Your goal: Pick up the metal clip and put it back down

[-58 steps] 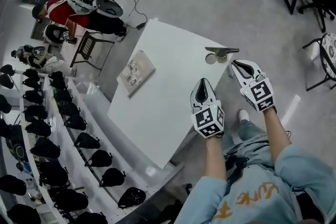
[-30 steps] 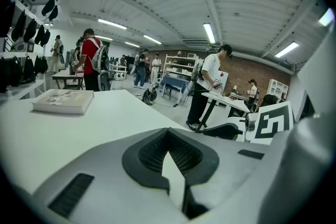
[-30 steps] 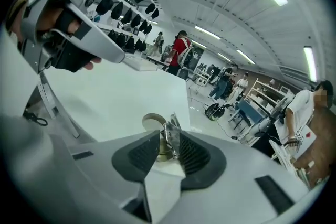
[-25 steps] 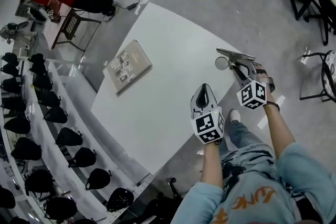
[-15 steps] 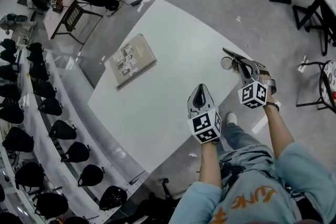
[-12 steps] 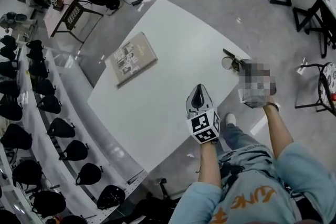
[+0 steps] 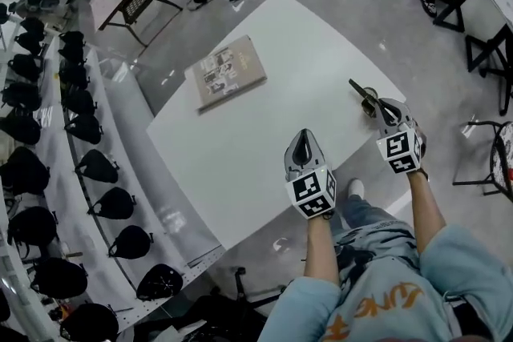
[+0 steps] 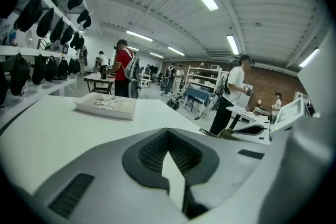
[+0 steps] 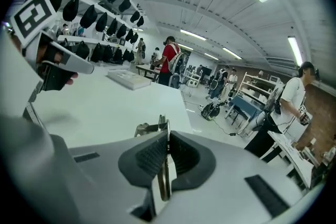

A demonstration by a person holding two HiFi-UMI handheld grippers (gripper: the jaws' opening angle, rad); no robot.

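The metal clip (image 7: 362,94) is at the right edge of the white table (image 7: 264,140), a dark, thin bar with a round loop. My right gripper (image 7: 378,107) is shut on it. In the right gripper view its thin metal loop (image 9: 164,176) is pinched between the ribbed pads and the clip's body (image 9: 149,127) sticks out ahead. Whether it is off the table I cannot tell. My left gripper (image 7: 302,138) hovers over the table's near side, left of the clip, shut with nothing in it (image 8: 168,139).
A book (image 7: 228,72) lies flat on the far left part of the table. Shelves of black caps (image 7: 48,140) run along the left. Dark-framed tables and chairs (image 7: 481,52) stand to the right. People stand in the background (image 8: 123,73).
The right gripper came forward onto the clip and its jaws went from open to shut on it. The left gripper has hardly moved. The head view has shifted.
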